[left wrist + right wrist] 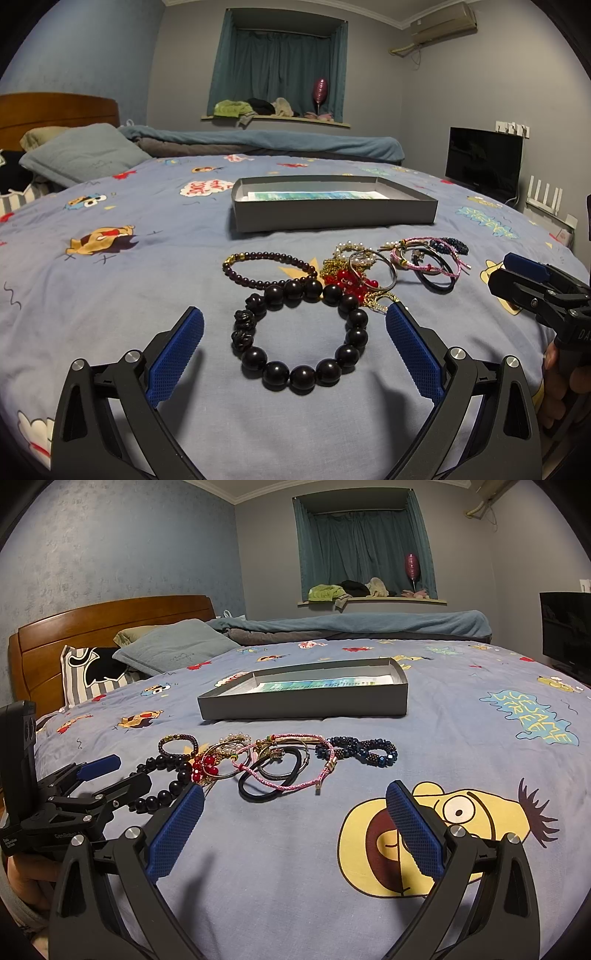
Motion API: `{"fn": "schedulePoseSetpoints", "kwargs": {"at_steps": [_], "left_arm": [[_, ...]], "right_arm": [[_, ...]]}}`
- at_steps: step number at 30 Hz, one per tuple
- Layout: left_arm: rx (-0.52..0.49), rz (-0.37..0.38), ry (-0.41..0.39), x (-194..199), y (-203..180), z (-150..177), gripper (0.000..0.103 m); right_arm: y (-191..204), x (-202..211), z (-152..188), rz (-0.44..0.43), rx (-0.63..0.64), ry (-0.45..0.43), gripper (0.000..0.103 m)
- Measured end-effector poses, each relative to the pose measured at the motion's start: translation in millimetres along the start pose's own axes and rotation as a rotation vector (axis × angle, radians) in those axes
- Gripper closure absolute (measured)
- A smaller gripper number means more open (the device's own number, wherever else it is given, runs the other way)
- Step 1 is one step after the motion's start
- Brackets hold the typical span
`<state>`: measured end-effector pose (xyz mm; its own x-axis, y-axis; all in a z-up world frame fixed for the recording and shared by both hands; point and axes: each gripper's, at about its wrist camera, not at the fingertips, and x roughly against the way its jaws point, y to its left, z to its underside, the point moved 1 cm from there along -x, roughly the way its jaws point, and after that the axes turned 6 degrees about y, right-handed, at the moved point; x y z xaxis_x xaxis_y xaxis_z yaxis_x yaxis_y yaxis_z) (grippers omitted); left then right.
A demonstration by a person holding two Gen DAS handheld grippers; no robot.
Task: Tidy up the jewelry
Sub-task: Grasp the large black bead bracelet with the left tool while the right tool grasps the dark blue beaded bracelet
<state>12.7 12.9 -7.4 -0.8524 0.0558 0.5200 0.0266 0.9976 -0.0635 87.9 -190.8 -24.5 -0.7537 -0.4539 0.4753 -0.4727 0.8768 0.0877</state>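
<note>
Left gripper (294, 320) fingers wide, empty, straddled large black round-bead bracelet (301, 334); best pinched at 6 o'clock beads; grey shallow box (332, 214) at 12.

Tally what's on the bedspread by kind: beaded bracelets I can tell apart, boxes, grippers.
Beaded bracelets: 3 — big black beads, small dark purple beads, dark blue beads; the tangled bangles and cords cannot be counted
Grey box: 1
Grippers: 2 — left gripper, right gripper
Total: 6

Blue-grey walls (129, 546), a teal-curtained window (280, 70) far off, a wooden headboard (110, 627) left, a dark television (484, 162) right.
</note>
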Motion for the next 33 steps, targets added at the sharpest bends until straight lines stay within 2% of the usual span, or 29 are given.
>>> {"fn": "schedulePoseSetpoints", "kwargs": {"at_steps": [8,10,14,17,21,24,28,33], "left_arm": [[0.013,0.0,0.009,-1,4,1,0.008],[0.031,0.004,0.021,-3,9,0,0.015],[0.073,0.006,0.073,-12,20,1,0.038],[0.106,0.0,0.112,-19,27,1,0.049],[0.105,-0.004,0.151,-25,28,2,0.072],[0.103,0.004,0.148,-24,29,3,0.085],[0.111,0.022,0.122,-19,32,2,0.088],[0.124,0.043,0.089,-11,34,0,0.088]], "right_arm": [[-1,-1,-1,0.0,-0.001,0.001,0.006],[-1,0,-1,0.0,-0.006,0.0,0.006],[-5,-1,-2,0.004,-0.016,0.003,0.006],[-7,-4,-3,0.02,-0.027,0.017,0.006],[-16,-7,-5,0.039,-0.06,0.036,0.006],[-19,-7,-10,0.063,-0.049,0.042,0.006],[-14,-5,-18,0.057,-0.012,0.041,0.009],[-20,-17,-27,0.058,-0.022,0.078,0.026]]}}
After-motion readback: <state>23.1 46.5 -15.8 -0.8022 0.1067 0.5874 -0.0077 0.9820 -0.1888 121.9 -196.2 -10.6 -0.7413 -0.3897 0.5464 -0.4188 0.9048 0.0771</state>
